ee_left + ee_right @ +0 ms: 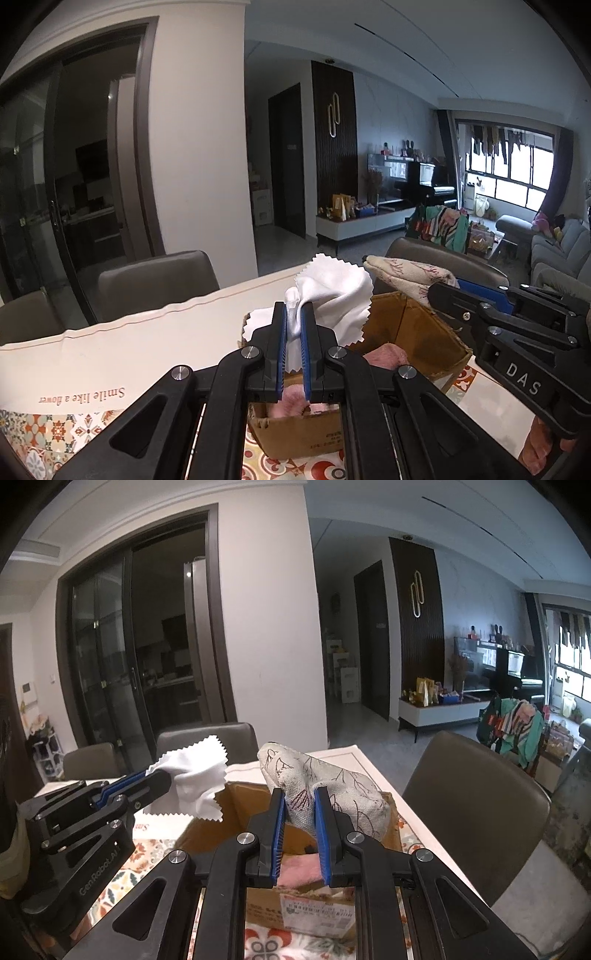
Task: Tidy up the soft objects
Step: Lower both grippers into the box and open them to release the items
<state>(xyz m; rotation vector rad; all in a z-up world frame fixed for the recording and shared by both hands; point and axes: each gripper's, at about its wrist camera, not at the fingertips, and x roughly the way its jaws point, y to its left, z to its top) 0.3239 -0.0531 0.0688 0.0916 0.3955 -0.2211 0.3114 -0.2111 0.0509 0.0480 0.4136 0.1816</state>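
The left claw (293, 325) is clamped tight on a white cloth (332, 295) with zigzag pinked edges; the thin fabric bunches between the blue pads and fans out above and to the right, over the near left part of an open cardboard box (417, 332). The right claw (300, 812) is nearly closed on a beige cloth item (325, 786) printed with dark branch and leaf lines, which looks padded and humps up over the far side of the same box. Inside the box lies something pink and fuzzy (299, 866), mostly hidden behind the claw fingers, so its shape cannot be made out. The box stands on a table (147, 332) with a patterned cover. What the beige item is exactly is hard to tell.
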